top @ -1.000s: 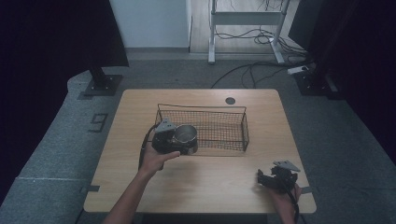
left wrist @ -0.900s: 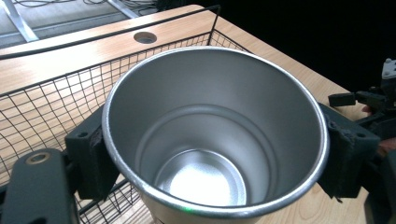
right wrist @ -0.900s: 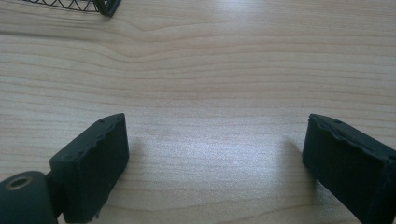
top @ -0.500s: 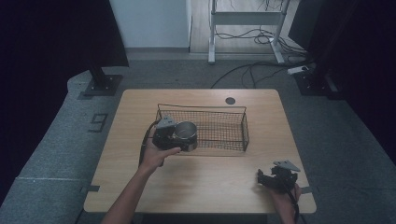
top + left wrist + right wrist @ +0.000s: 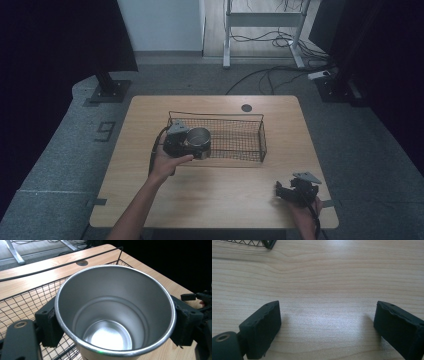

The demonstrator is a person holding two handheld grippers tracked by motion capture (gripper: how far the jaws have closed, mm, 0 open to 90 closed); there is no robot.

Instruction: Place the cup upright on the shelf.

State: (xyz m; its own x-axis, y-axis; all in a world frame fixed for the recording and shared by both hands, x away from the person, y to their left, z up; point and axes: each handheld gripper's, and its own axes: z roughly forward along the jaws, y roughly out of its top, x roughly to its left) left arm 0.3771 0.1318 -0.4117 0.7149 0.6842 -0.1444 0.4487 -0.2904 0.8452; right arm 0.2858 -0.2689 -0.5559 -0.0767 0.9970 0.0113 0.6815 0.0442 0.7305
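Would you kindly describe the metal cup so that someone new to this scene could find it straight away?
Start at the wooden table, then find the black wire basket at its middle. At the basket's left end, the left tongs grip a steel cup. It is the one shiny, round, open-topped thing there, and it is empty inside.

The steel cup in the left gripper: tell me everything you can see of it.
The steel cup is a plain brushed-metal tumbler with a rolled rim, tapering to a smaller round base, empty and shiny inside. It stands upright, clamped on opposite sides by the left gripper, at the near left corner of the wire basket.
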